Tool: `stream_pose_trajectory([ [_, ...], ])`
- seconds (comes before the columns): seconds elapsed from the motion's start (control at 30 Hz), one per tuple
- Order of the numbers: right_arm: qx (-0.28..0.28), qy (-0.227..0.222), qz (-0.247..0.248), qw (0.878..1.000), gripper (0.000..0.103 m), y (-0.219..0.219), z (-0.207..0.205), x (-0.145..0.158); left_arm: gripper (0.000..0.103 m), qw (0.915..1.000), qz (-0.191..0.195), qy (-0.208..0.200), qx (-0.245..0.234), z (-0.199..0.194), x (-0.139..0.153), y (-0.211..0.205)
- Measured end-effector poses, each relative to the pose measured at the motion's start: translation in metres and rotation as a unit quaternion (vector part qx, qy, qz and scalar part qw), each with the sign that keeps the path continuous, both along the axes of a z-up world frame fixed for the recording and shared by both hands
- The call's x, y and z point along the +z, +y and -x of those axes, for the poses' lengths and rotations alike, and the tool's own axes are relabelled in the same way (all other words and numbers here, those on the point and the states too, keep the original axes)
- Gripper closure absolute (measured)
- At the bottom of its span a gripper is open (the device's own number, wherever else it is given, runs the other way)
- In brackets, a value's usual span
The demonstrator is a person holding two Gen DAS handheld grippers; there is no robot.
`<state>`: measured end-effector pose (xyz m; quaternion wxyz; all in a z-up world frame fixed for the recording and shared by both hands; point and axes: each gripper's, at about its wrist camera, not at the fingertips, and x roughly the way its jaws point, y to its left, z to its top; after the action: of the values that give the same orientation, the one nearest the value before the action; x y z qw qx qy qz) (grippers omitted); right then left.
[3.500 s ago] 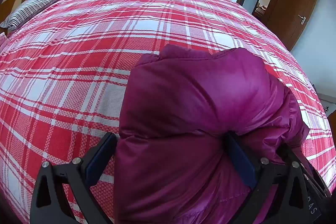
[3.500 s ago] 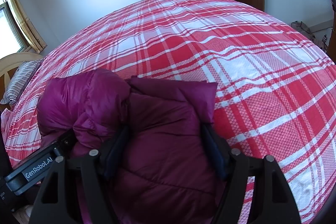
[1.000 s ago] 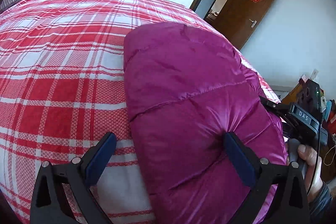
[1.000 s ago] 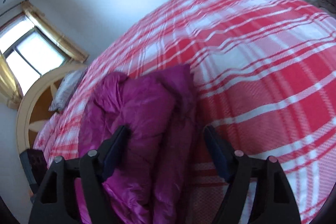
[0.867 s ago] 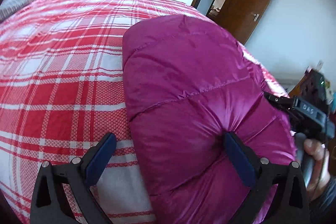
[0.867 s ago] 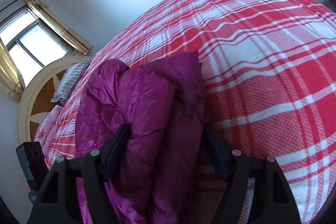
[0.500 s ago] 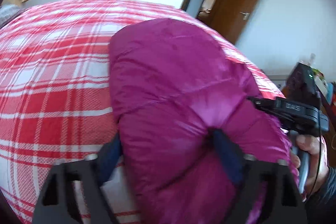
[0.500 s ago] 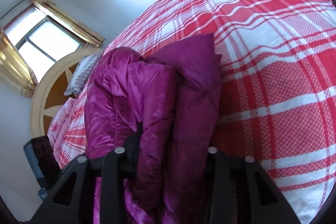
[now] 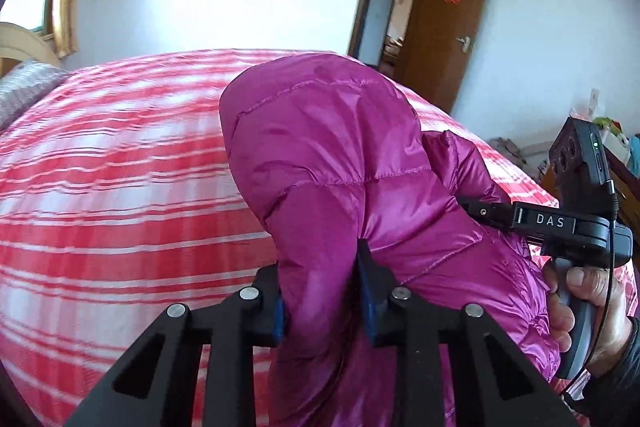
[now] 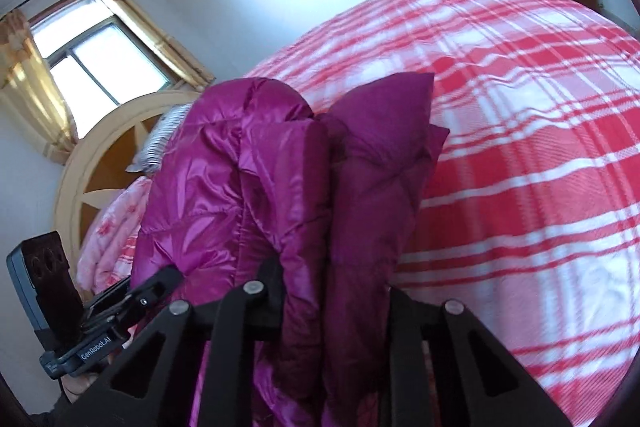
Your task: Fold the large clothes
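Folded magenta down jacket (image 9: 344, 163), centre frame above the plaid bed (image 9: 120, 195); left tongs (image 9: 322, 291) and right tongs (image 10: 334, 291), jaws just closed, each pinching a padded fold.

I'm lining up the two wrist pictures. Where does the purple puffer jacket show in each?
Left wrist: purple puffer jacket fills centre to lower right, pinched in the left claw.
Right wrist: it stands centre-left, pinched in the right claw.
Shared landmark: the red plaid bedspread.
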<state>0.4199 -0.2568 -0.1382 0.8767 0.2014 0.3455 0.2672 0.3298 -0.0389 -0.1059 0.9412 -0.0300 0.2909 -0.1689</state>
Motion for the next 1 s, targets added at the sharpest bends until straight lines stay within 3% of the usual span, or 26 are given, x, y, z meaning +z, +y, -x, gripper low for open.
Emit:
stream_pose_trajectory([
  [0.37,0.108,-0.013,-0.024,0.994,0.081,0.13,0.002,0.027,0.074,0.9945,-0.002,-0.028,0.1,0.053,0.019,0.108],
  [0.73,0.203,0.009,-0.008,0.979,0.081,0.265,-0.011,0.013,0.074,0.9827,0.002,0.0,0.185,0.075,-0.012,0.201],
  [1.0,0.24,0.04,0.007,0.97,0.081,0.322,-0.02,-0.01,0.074,0.9757,0.003,0.024,0.218,0.08,-0.037,0.238],
])
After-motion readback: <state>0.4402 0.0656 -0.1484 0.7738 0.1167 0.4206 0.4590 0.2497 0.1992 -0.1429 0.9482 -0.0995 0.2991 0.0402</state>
